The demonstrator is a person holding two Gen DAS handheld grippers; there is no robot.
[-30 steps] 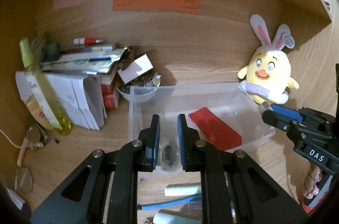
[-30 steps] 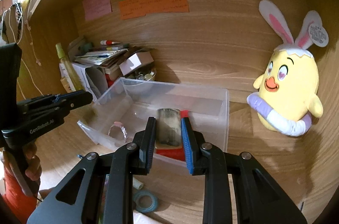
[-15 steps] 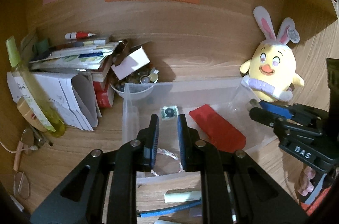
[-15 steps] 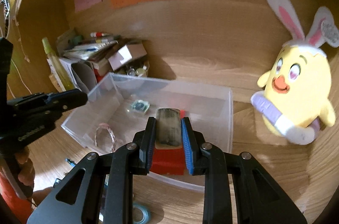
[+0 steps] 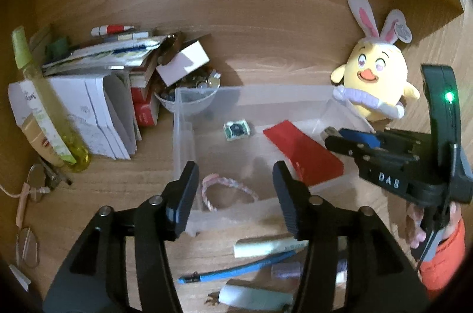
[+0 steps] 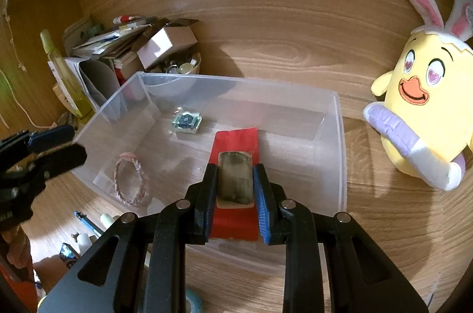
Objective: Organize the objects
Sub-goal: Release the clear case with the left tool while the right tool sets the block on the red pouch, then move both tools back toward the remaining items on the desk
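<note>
Dropped bracelet joins two other items in bin; left fingers opening, right fingers pinching case.

The clear bin sits straight ahead of the left gripper, whose opening jaws hang over the bin's near wall with nothing between them. In the bin, the braided bracelet lies just ahead of that gripper, the small square packet farther in, and the flat card to the right. The right gripper hovers above the card, clamped on a small flat case. Beyond the bin's far left corner stand a bowl of small things and a stack of papers. The plush chick leans right of the bin. Pens and tubes lie on the desk below the left gripper.
</note>
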